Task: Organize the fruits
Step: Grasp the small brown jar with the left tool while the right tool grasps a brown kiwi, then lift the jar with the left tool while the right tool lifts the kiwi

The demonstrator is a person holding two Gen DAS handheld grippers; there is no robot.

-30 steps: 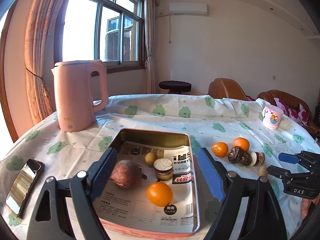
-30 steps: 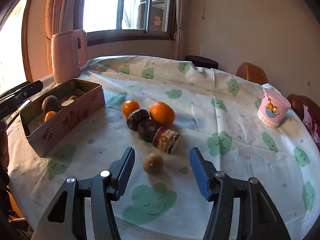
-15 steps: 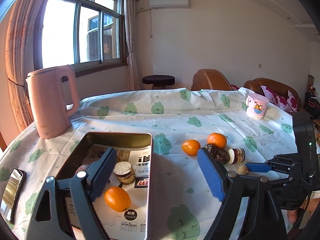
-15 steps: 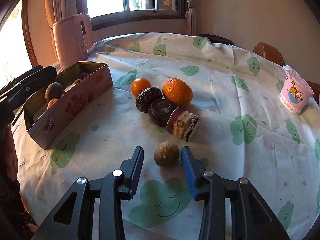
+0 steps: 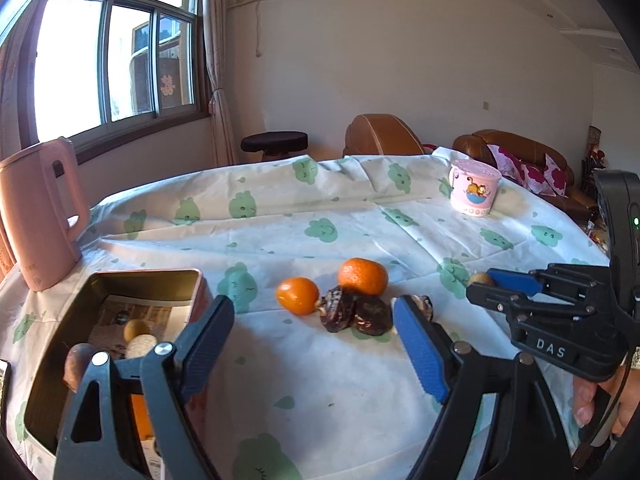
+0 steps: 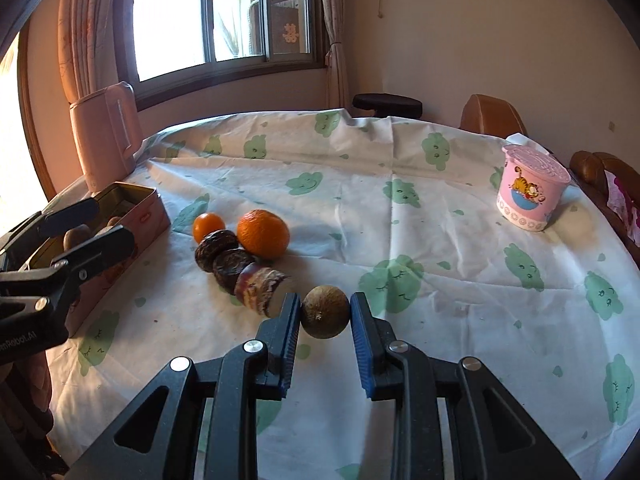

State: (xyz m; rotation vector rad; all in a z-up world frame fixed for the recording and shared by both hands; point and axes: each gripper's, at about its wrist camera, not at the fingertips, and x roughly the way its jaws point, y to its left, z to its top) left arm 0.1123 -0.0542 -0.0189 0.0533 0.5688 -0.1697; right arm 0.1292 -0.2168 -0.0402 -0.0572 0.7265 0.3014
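Observation:
My right gripper (image 6: pixel 325 316) is shut on a small round brown fruit (image 6: pixel 325 317), held just above the tablecloth. Left of it lie a dark striped fruit (image 6: pixel 258 288), two dark wrinkled fruits (image 6: pixel 232 266) and two oranges (image 6: pixel 263 234). My left gripper (image 5: pixel 312 344) is open and empty, low over the cloth between the metal tin (image 5: pixel 60 344) and the fruit cluster (image 5: pixel 352 312). The tin holds several fruits, partly hidden by my left fingers. The right gripper also shows in the left wrist view (image 5: pixel 492 280).
A pink kettle (image 6: pixel 106 136) stands behind the tin at the table's left. A pink lidded cup (image 6: pixel 530 188) stands at the far right. Brown chairs and a dark stool stand beyond the table's far edge.
My right gripper closed on the small brown fruit and lifted it slightly. My left gripper swung right, away from over the tin toward the fruit cluster.

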